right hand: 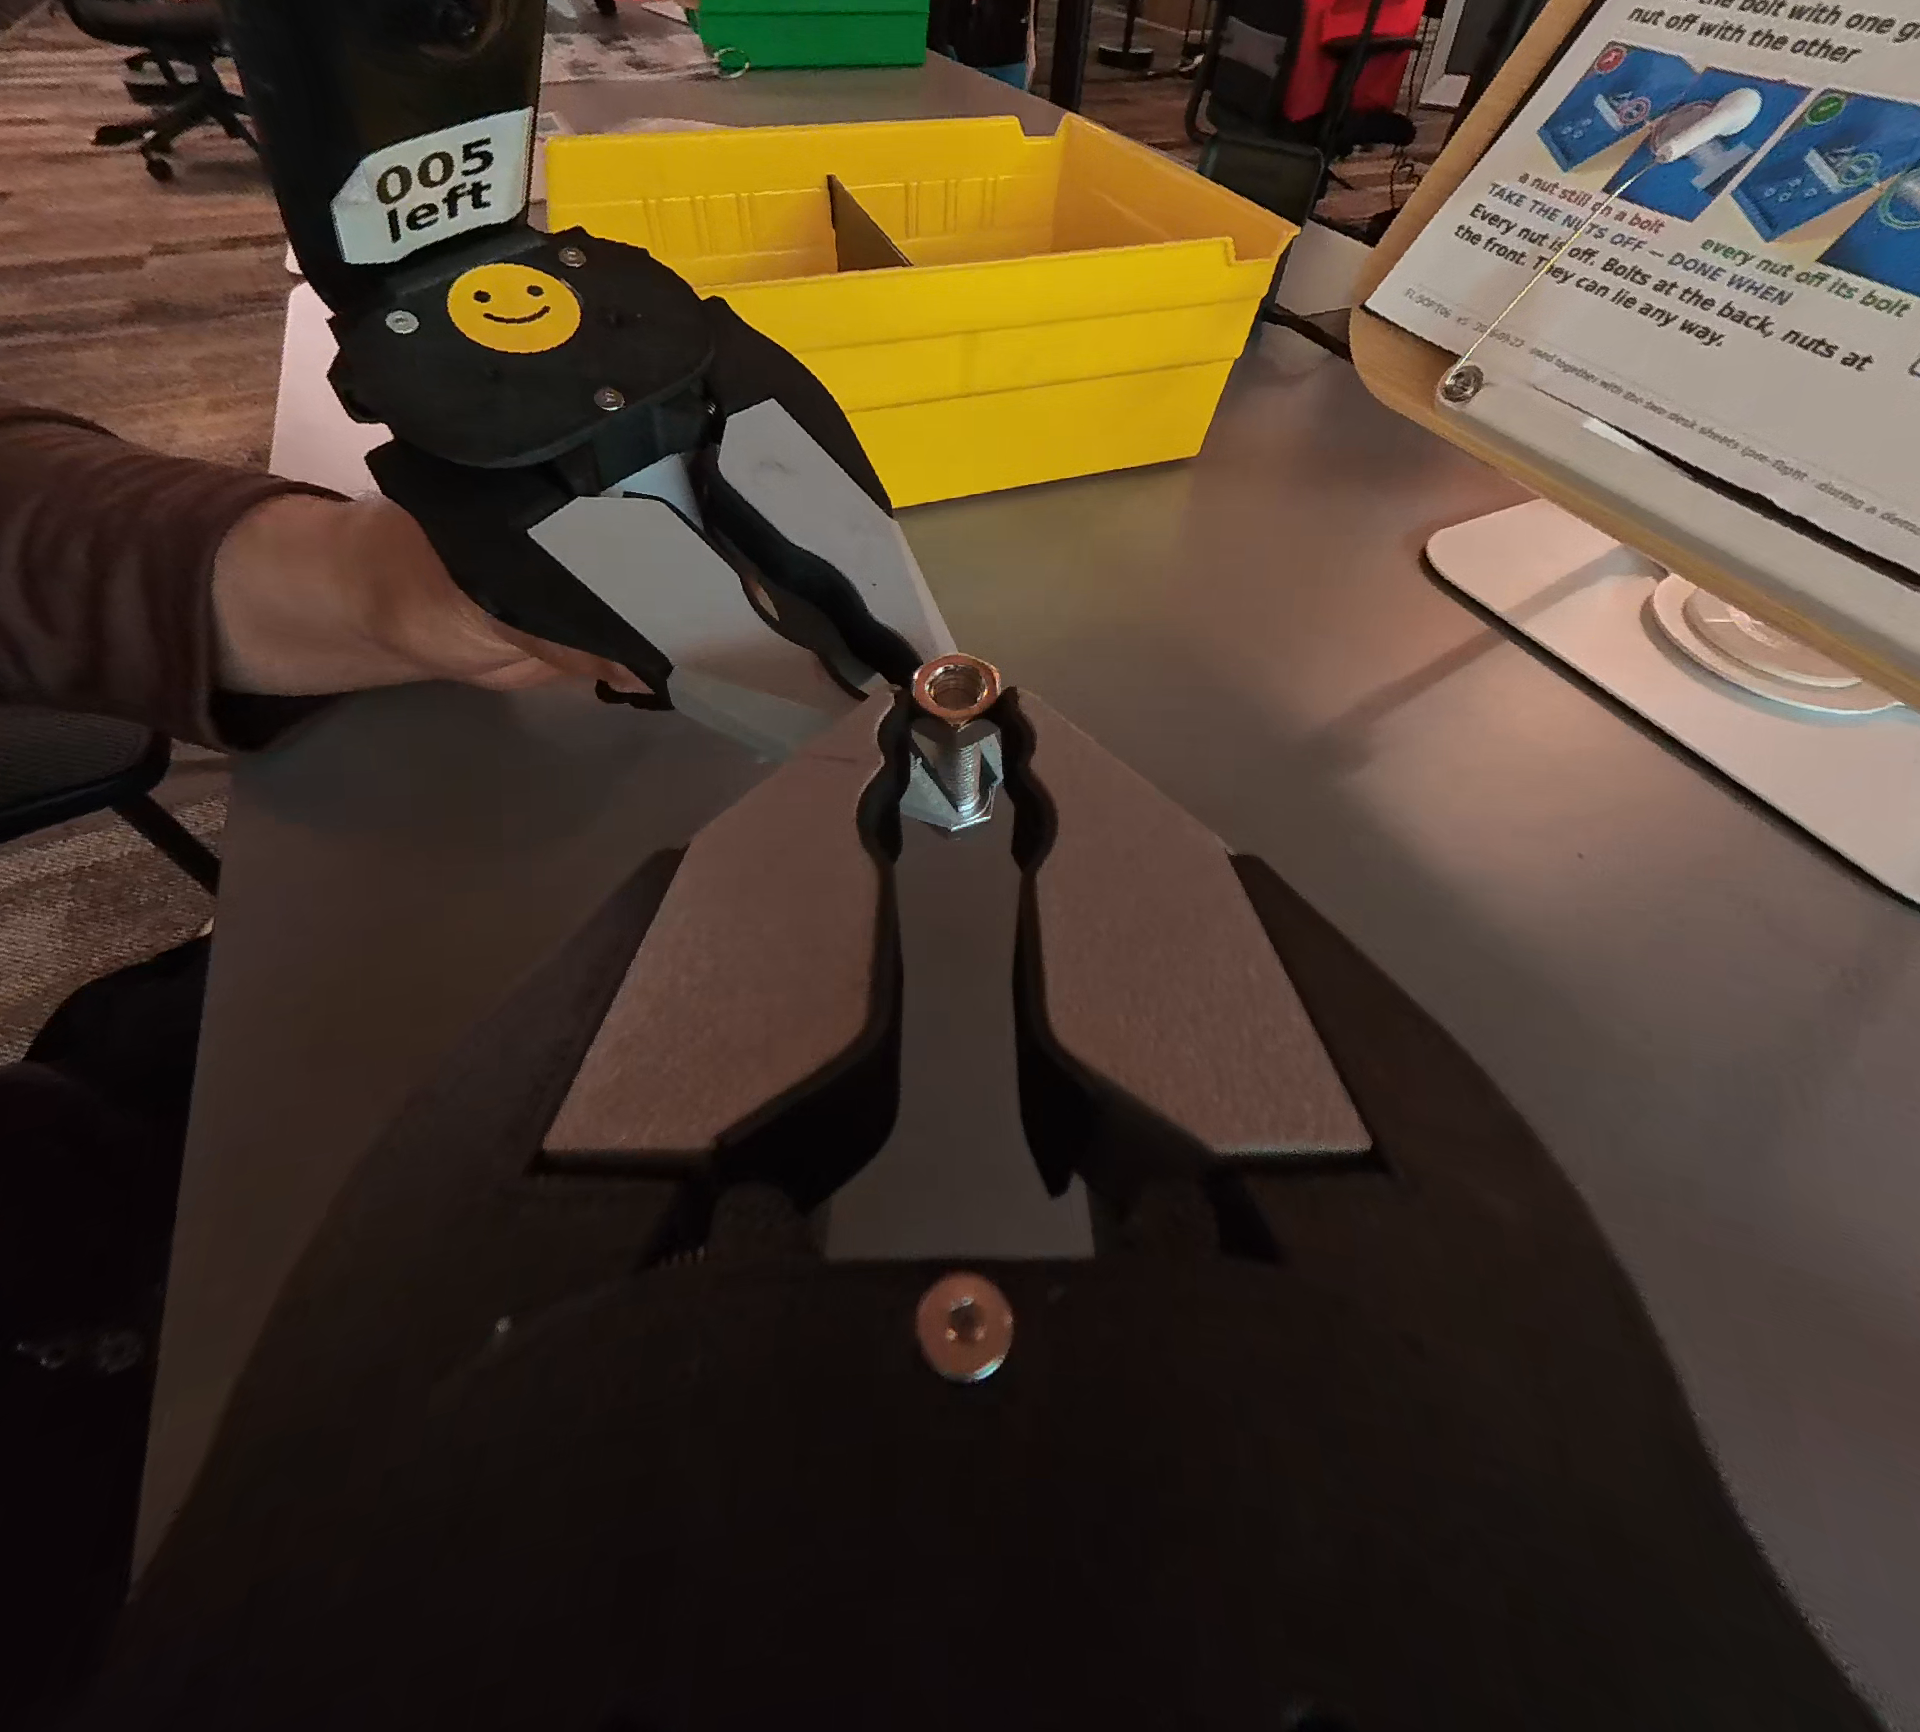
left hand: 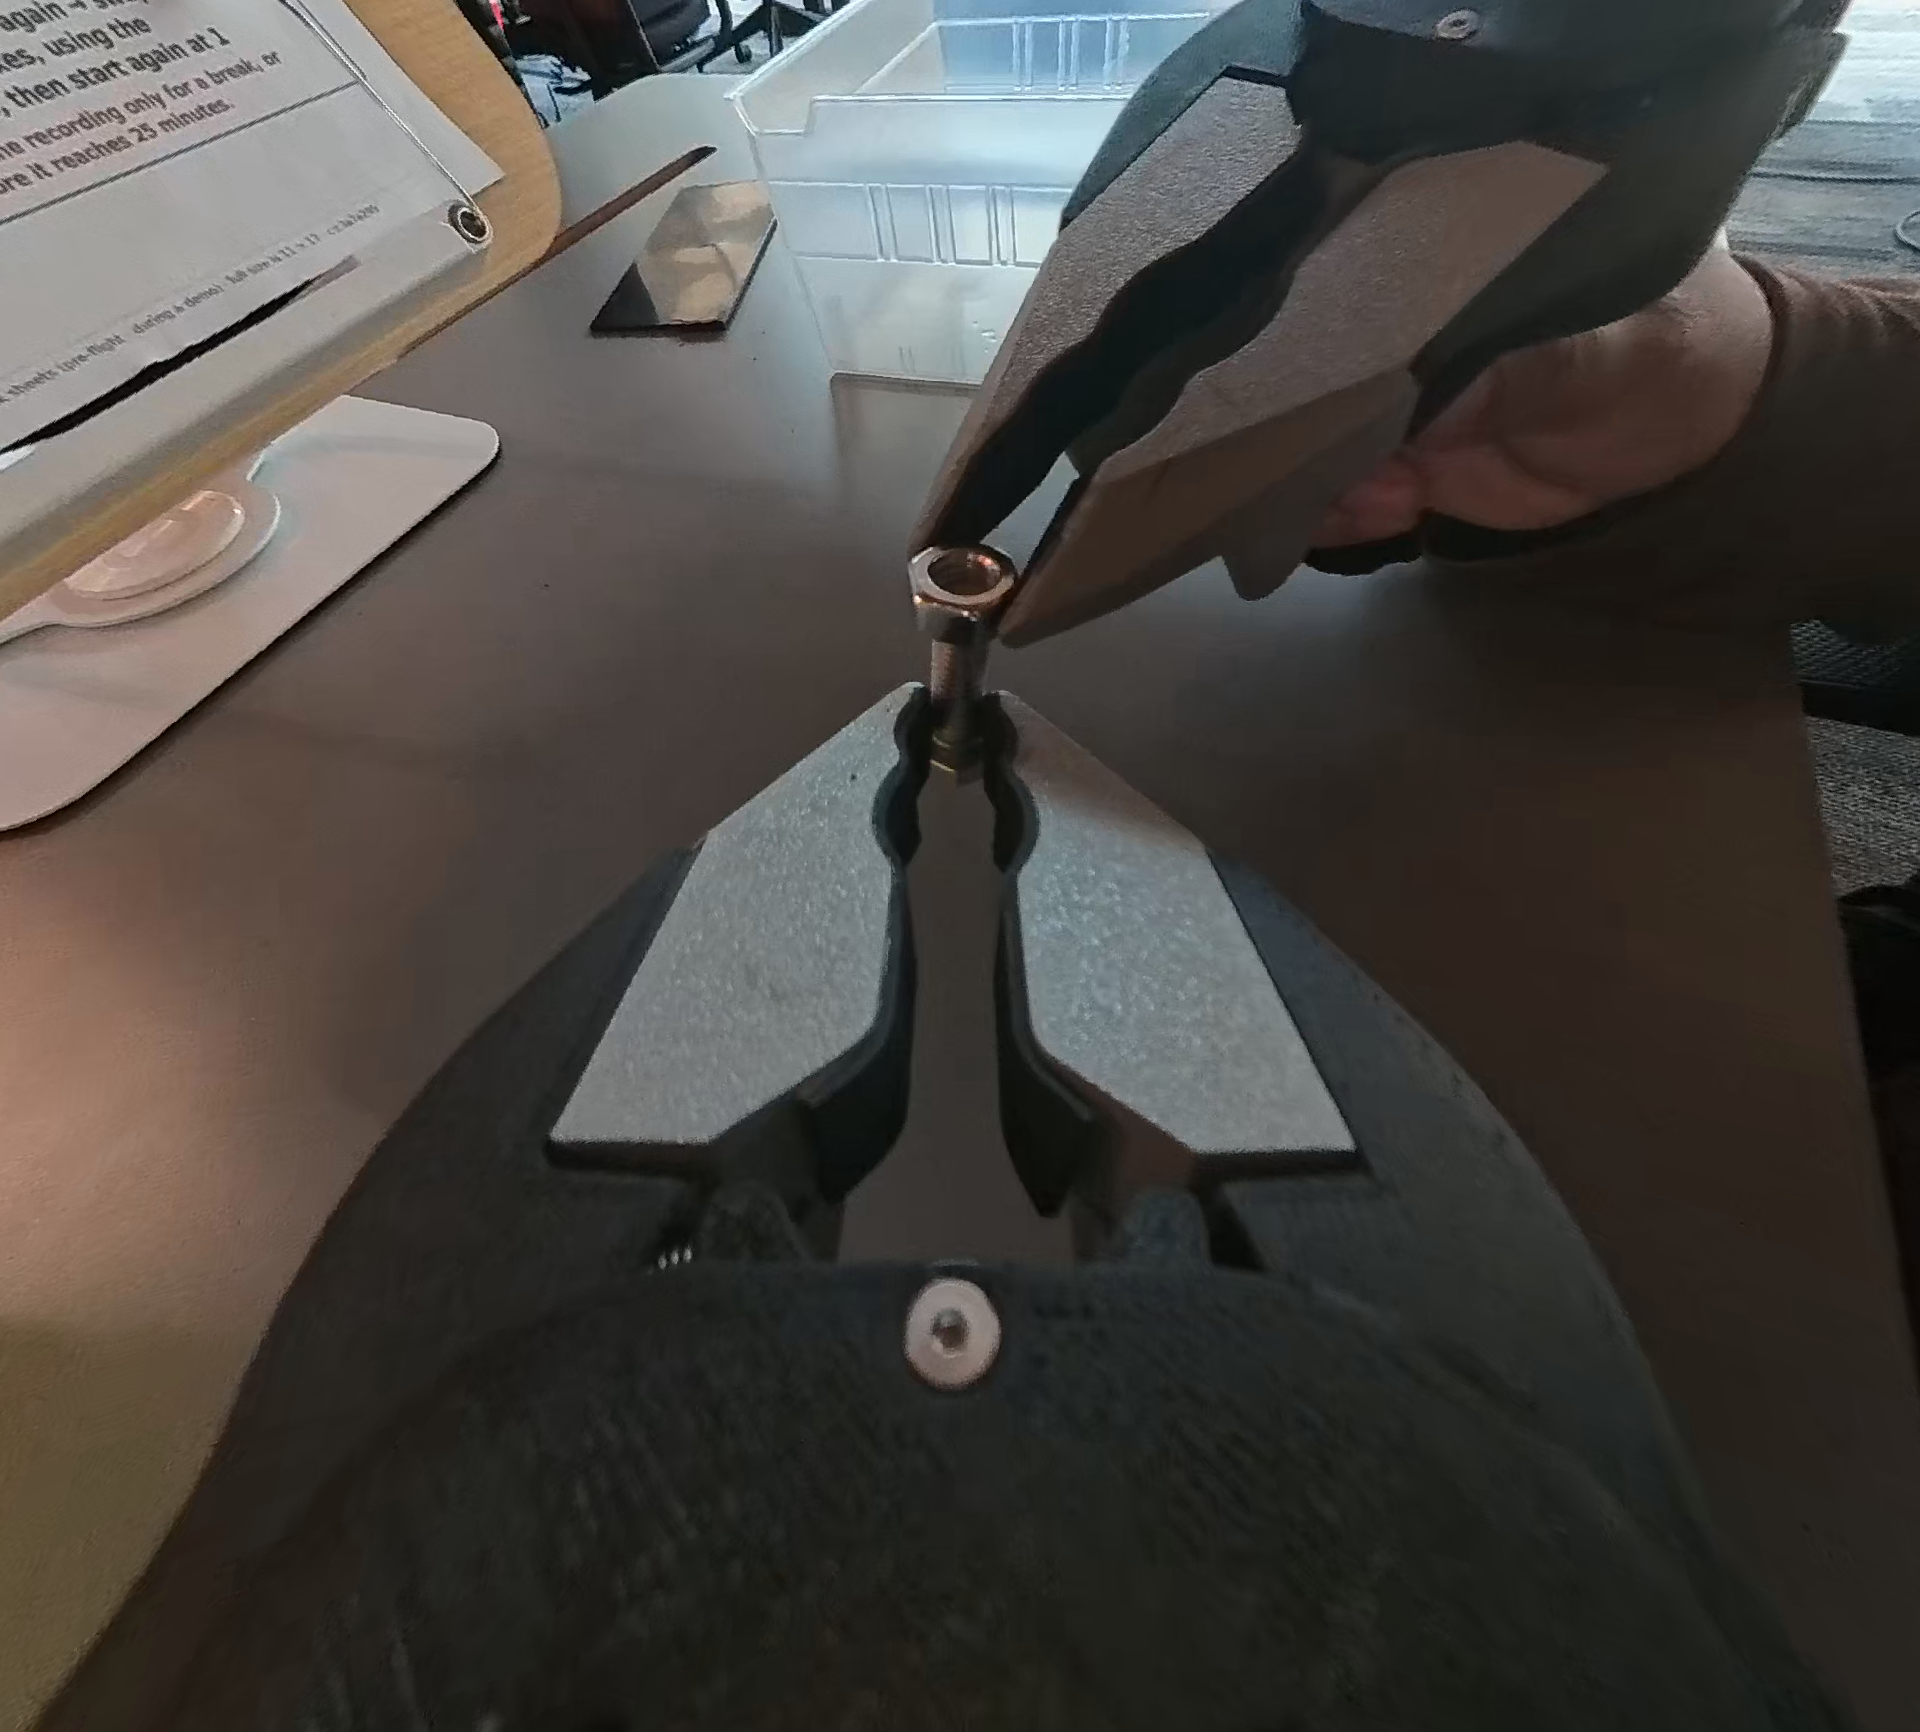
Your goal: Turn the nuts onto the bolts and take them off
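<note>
Closest to the left wrist lens, the left gripper (left hand: 954, 726) is clamped on the head end of the bolt (left hand: 951, 680), whose long axis points straight away from it over the table (left hand: 520, 747). At the far tip, the nut (left hand: 961, 589) sits pinched by the right gripper (left hand: 971, 586), which reaches in from the upper right. From here, turning about that axis should thread the nut along or off.

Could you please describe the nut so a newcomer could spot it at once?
On the dark desk before the clear bin, two grippers meet tip to tip. The nut sits between the fingertips of the right gripper, atop the bolt the left gripper holds. Unlike the bolt, it is a shiny hexagonal ring with an open hole.
</note>
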Tool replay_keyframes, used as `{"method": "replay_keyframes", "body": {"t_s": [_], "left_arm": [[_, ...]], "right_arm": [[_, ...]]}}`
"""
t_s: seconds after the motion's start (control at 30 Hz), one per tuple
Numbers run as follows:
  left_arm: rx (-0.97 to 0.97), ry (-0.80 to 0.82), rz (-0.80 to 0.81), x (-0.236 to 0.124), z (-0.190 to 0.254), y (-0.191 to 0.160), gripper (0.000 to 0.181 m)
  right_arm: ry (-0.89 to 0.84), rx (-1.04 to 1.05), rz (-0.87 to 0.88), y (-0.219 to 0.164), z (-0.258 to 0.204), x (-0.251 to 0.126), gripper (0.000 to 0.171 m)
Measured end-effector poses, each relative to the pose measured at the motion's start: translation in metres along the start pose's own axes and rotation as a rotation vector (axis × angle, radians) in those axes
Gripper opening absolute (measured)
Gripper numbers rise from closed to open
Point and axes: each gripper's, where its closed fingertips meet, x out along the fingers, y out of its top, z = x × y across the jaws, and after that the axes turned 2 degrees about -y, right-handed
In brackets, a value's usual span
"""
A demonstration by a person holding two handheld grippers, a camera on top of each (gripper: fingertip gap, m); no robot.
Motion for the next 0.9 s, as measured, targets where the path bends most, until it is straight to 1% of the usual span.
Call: {"method": "replay_keyframes", "body": {"t_s": [0.17, 0.57, 0.9], "left_arm": [[0.000, 0.004, -0.002, 0.0003, -0.0007, -0.0006, 0.008], [-0.004, -0.009, 0.012, -0.0004, 0.0005, 0.0017, 0.008], [-0.010, -0.011, 0.019, -0.0016, -0.0003, 0.0025, 0.008]], "right_arm": [[-0.011, 0.025, -0.003, -0.0005, 0.0008, 0.0007, 0.013], [-0.026, -0.005, 0.008, 0.0014, 0.0006, -0.0002, 0.013], [-0.010, -0.020, 0.020, 0.0037, -0.0020, -0.0017, 0.022]]}}
